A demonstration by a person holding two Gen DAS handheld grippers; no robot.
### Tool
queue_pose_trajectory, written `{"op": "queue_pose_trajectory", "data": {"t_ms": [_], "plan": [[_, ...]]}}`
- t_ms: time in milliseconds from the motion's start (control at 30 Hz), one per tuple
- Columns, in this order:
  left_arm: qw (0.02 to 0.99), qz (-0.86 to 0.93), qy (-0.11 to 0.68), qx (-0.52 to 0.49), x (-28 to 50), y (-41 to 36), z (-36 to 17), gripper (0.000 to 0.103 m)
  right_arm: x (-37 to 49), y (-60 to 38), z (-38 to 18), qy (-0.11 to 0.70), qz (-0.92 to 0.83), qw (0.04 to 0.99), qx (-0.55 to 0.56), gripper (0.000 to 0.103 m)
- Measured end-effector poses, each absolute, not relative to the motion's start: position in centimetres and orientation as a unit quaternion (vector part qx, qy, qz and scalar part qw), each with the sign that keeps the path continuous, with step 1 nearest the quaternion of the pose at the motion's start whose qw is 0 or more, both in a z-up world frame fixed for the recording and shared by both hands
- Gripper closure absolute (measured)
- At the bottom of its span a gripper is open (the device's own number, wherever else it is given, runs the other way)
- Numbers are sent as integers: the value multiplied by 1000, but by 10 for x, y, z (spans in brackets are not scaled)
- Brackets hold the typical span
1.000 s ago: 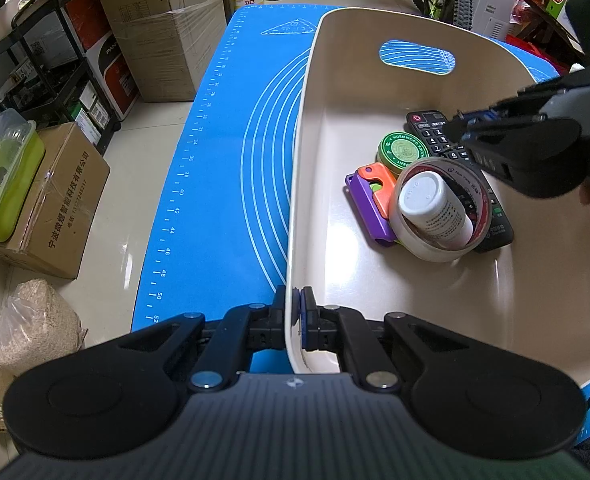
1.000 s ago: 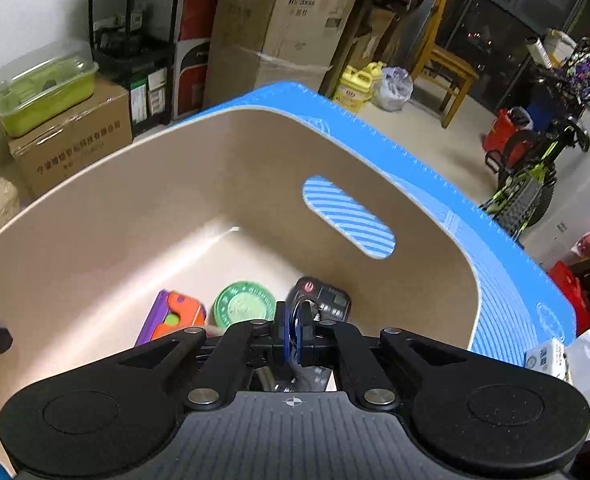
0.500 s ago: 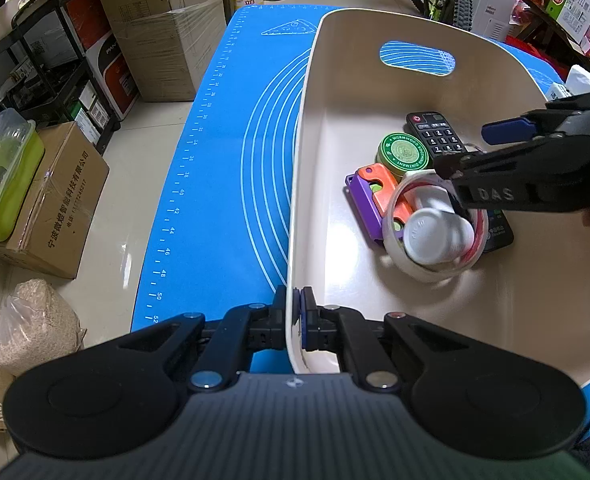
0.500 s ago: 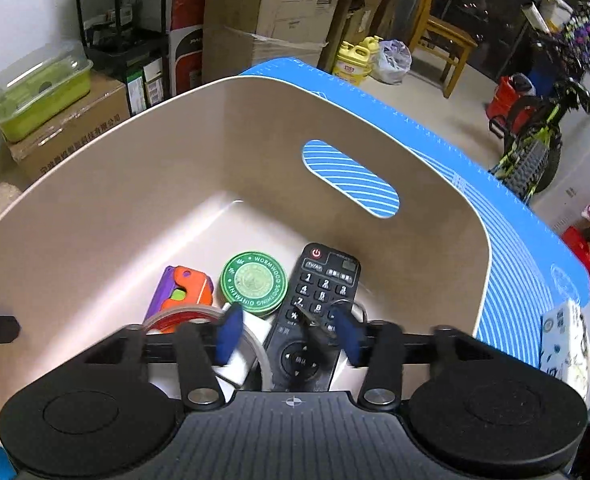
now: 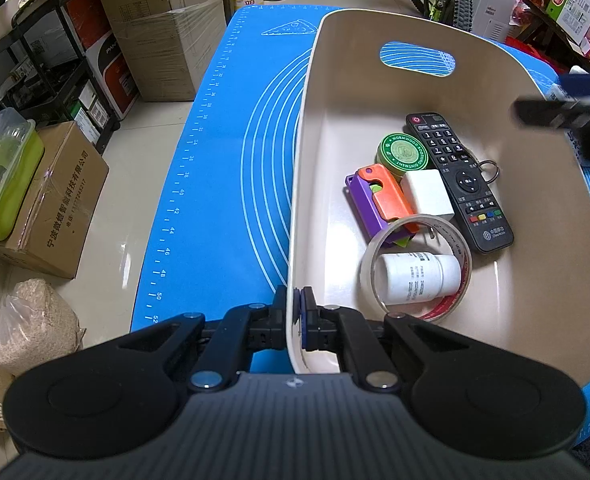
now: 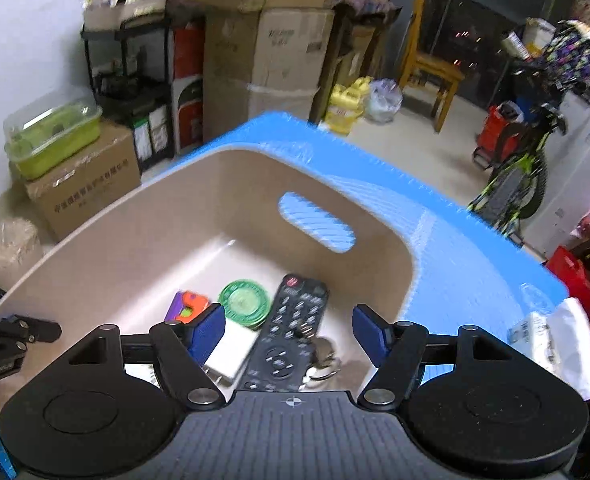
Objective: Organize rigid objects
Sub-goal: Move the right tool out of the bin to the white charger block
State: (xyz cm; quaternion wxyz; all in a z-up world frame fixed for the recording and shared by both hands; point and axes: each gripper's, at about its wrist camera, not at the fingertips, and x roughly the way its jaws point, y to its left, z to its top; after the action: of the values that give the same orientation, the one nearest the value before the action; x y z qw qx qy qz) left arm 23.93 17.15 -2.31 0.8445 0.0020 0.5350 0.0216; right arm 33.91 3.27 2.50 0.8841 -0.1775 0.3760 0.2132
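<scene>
The left tool (image 5: 293,316) is pinching the near wall of the beige bin (image 5: 307,128), which is sitting toward the worktop's right edge on the blue mat (image 5: 223,152). The right tool (image 6: 289,334) is hanging spread and empty above the remote (image 6: 291,332) inside the bin. Tugging that thin wall could tip the bin, rolling the white bottle (image 5: 417,278) out of the tape roll (image 5: 415,268).

Beige bin (image 5: 555,248) on blue mat (image 5: 231,168) with white curved lines. Inside: black remote (image 5: 457,178), green round tin (image 5: 402,153), purple-orange toy (image 5: 379,200), white cube (image 5: 427,194), white bottle (image 5: 415,278). Gripper pads (image 6: 205,334) blue.
</scene>
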Motion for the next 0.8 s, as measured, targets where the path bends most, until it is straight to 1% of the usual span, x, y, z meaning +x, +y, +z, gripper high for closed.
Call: {"op": "queue_pose_trajectory", "data": {"t_ms": [167,333,467,633,733,800], "plan": [[845,22,535,2,239,172,-23,96,336,-4,54,333,176,914,-153,26],[845,22,535,2,239,172,-24,96,338,-45,56,312,129,931,-140,24],[845,22,535,2,239,172,-24,96,342,-75,34,318,107,932,-140,23],[844,22,535,4,239,172,-24,96,352,-96,-8,356,117,915,-150,20],[844,22,535,3,239,172,-24,96,353,-95,-31,370,134,902,-179,19],[844,22,535,4,239,172,-24,96,353,-92,-44,379,145,893,-195,16]]}}
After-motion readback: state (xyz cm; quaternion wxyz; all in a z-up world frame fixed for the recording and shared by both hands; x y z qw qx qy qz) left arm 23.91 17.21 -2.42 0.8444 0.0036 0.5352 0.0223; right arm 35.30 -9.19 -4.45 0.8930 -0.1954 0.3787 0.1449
